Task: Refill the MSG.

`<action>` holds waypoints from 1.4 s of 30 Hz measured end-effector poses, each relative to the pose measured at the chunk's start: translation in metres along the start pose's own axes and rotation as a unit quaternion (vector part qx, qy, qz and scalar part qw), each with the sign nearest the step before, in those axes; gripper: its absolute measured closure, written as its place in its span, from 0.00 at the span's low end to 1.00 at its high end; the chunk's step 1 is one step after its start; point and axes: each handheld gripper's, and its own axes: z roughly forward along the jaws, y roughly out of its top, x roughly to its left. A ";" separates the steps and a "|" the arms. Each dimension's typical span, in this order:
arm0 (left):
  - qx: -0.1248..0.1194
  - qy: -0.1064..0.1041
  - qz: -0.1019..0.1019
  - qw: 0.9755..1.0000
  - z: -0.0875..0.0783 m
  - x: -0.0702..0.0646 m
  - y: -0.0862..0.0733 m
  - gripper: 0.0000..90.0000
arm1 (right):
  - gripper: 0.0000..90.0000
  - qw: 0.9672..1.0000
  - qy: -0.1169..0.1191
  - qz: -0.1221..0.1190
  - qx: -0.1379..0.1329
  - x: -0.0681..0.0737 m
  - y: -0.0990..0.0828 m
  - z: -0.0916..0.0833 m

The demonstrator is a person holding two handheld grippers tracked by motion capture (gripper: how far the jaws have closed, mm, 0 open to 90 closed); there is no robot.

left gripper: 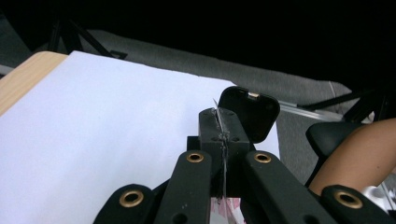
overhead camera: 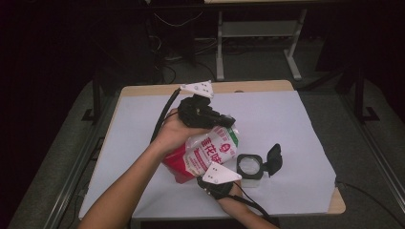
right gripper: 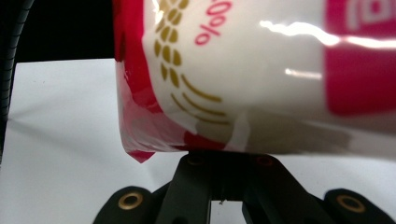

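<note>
Partly hidden by the bag (overhead camera: 203, 152), both the left gripper (overhead camera: 228, 121) and right gripper (overhead camera: 210, 183) clamp its edges.

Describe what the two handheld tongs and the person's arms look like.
Both tongs, left and right, are black, each topped with a pale three-cornered plate with dark dots. Black cables trail from each. Brass-coloured rivets stud the jaw links. The forearms are bare, with no sleeves in view.

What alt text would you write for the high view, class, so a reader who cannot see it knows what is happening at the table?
A person holds a red-and-white bag lifted between two grippers: the left gripper pinches its top edge, the right gripper its lower end. Beside it on the white-covered table stands a small clear container, its black lid flipped open.
</note>
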 end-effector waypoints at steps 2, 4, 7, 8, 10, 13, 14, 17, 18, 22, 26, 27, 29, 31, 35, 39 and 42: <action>0.005 -0.001 0.002 1.000 0.002 0.000 0.002 1.00 | 1.00 1.000 -0.001 -0.002 -0.002 0.000 0.000 0.000; 0.020 -0.007 0.011 1.000 0.010 0.000 0.008 1.00 | 1.00 1.000 -0.003 0.000 -0.004 0.000 0.001 -0.001; 0.026 -0.012 0.019 0.999 0.015 -0.001 0.013 1.00 | 1.00 1.000 -0.007 0.001 -0.005 -0.001 0.002 -0.002; 0.027 -0.015 0.024 0.999 0.017 -0.001 0.015 1.00 | 1.00 1.000 -0.009 0.002 -0.005 -0.002 0.002 -0.002; 0.029 -0.018 0.026 0.999 0.020 0.000 0.017 1.00 | 1.00 1.000 -0.013 0.002 -0.006 -0.003 0.002 -0.004; 0.034 -0.025 0.033 0.999 0.024 0.000 0.021 1.00 | 1.00 1.000 -0.019 0.006 -0.005 -0.004 0.002 -0.006; 0.033 -0.028 0.036 0.998 0.025 -0.001 0.022 1.00 | 1.00 1.000 -0.021 0.004 -0.006 -0.004 0.002 -0.006; 0.036 -0.034 0.042 0.998 0.029 -0.002 0.026 1.00 | 1.00 1.000 -0.028 0.005 -0.006 -0.005 0.003 -0.008; 0.038 -0.034 0.041 0.998 0.030 -0.002 0.026 1.00 | 1.00 1.000 -0.030 0.003 -0.006 -0.005 0.003 -0.009; 0.049 -0.039 0.047 0.997 0.037 -0.001 0.030 1.00 | 1.00 0.999 -0.036 0.002 -0.005 -0.005 0.003 -0.009; 0.049 -0.052 0.047 0.996 0.043 -0.001 0.033 1.00 | 1.00 0.999 -0.042 0.006 -0.008 -0.006 0.003 -0.011; 0.049 -0.052 0.047 0.996 0.043 -0.001 0.033 1.00 | 1.00 0.999 -0.042 0.006 -0.008 -0.006 0.003 -0.011; 0.051 -0.060 0.045 0.996 0.046 -0.002 0.035 1.00 | 1.00 0.999 -0.045 0.003 -0.011 -0.007 0.004 -0.012; 0.057 -0.059 0.052 0.995 0.049 -0.004 0.037 1.00 | 1.00 0.999 -0.045 0.006 -0.011 -0.007 0.004 -0.013; 0.064 -0.060 0.056 0.995 0.055 -0.003 0.043 1.00 | 1.00 0.998 -0.056 0.008 -0.018 -0.007 0.005 -0.017; 0.070 -0.064 0.058 0.994 0.060 0.000 0.046 1.00 | 1.00 0.998 -0.066 0.012 -0.016 -0.008 0.005 -0.018; 0.074 -0.072 0.059 0.993 0.066 0.000 0.049 1.00 | 1.00 0.997 -0.072 0.021 -0.014 -0.009 0.005 -0.018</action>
